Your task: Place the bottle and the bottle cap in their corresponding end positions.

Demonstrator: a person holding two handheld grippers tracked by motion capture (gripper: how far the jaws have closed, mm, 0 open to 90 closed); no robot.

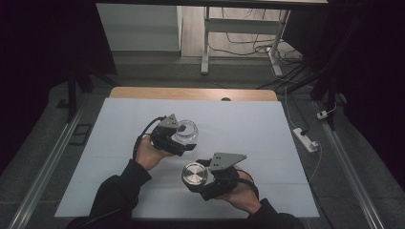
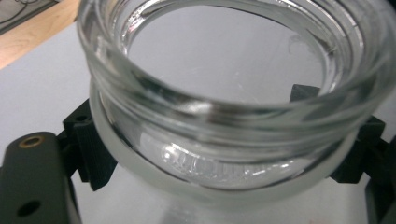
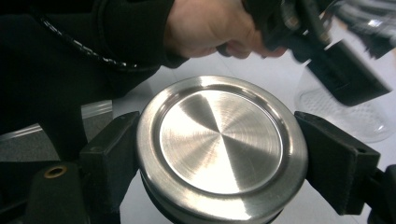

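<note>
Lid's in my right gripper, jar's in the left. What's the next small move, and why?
Probably carry the lid up and left until it sits centred over the jar. The right gripper clamps the lid at its rim, flat side up, and the left gripper grips the jar below its open threaded mouth, but the two are still apart on the table.

Open clear glass jar [image 1: 185, 130] mid-table; round brushed-steel lid [image 1: 193, 174] apart, nearer the front edge.

One glass jar [image 1: 185, 130]; one metal lid [image 1: 194, 174]; two claws.
</note>
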